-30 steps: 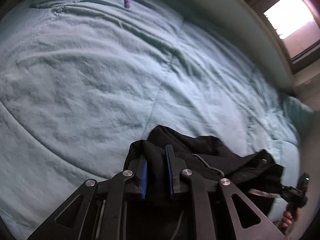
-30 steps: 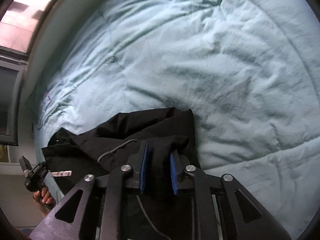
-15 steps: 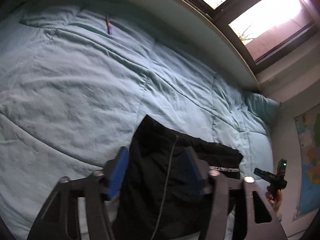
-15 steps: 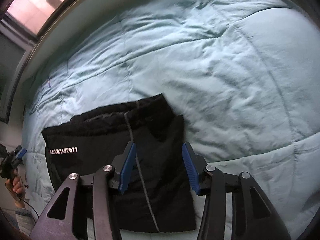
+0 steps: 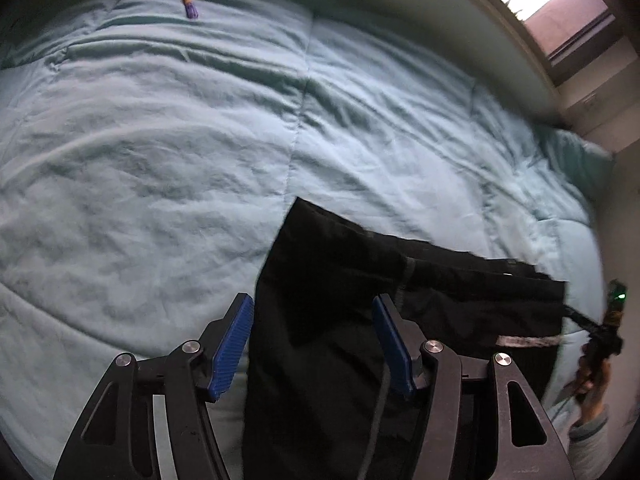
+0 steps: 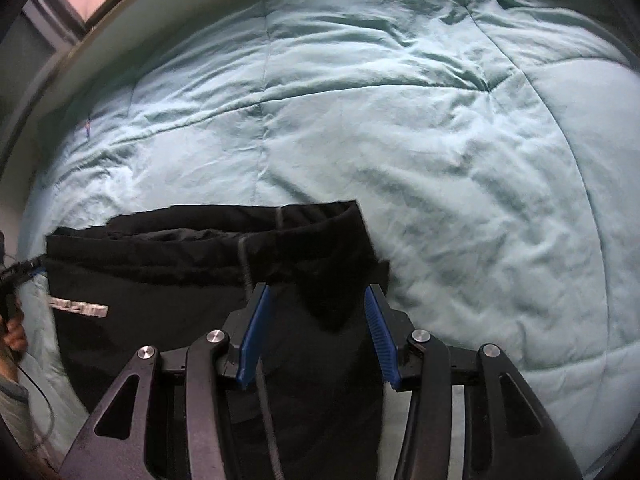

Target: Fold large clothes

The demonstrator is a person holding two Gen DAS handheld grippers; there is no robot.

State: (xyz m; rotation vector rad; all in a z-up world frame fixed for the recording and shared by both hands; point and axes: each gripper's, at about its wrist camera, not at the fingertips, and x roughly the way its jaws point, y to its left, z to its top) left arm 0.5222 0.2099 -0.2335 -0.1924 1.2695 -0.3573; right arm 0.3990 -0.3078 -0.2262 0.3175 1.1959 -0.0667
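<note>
Because the black garment [image 5: 332, 320] lay flat on the teal quilt [image 5: 160, 140], apparently set down mid-fold, both tools hovered over it empty: the left gripper [image 5: 312, 344] and the right gripper [image 6: 316, 336] each had blue pads spread wide, gripping nothing, probably readied for new corners.

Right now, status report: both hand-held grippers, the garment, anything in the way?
Left hand-held gripper open, right hand-held gripper open. Black garment spread flat on teal comforter. Small purple item far off, no obstruction.
</note>
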